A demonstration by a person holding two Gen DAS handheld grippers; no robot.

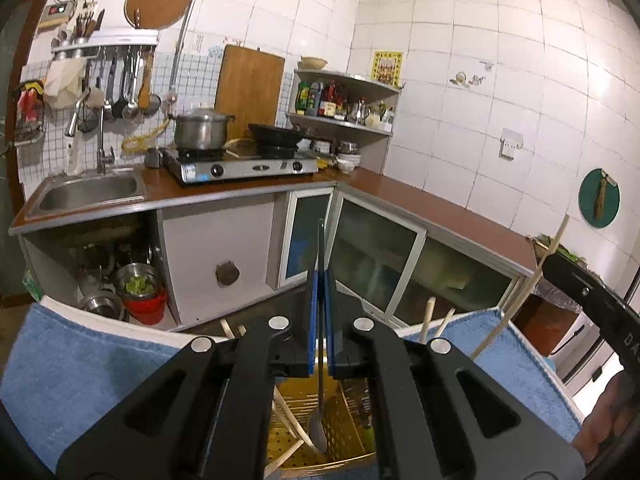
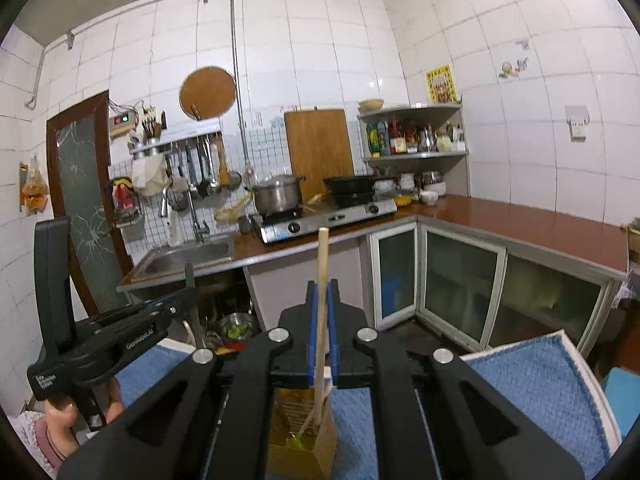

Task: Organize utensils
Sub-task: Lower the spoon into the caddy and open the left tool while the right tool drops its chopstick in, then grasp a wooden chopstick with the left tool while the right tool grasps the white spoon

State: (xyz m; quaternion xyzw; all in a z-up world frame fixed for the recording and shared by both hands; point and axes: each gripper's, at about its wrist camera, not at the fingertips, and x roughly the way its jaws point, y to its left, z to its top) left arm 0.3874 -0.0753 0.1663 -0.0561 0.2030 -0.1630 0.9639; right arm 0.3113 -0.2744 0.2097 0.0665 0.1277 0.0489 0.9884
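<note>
The left claw (image 1: 320, 308) pinches a metal spoon (image 1: 318, 432) by its handle, bowl hanging down inside the yellow perforated holder (image 1: 348, 436). The right claw (image 2: 321, 320) grips a wooden chopstick (image 2: 322, 264), its lower end in the same holder (image 2: 296, 440), which stands on a blue towel (image 2: 532, 392). Both utensils seem to be mid-insertion. Next, I judge, each claw should lower slightly and open, so neither utensil tips out.
</note>
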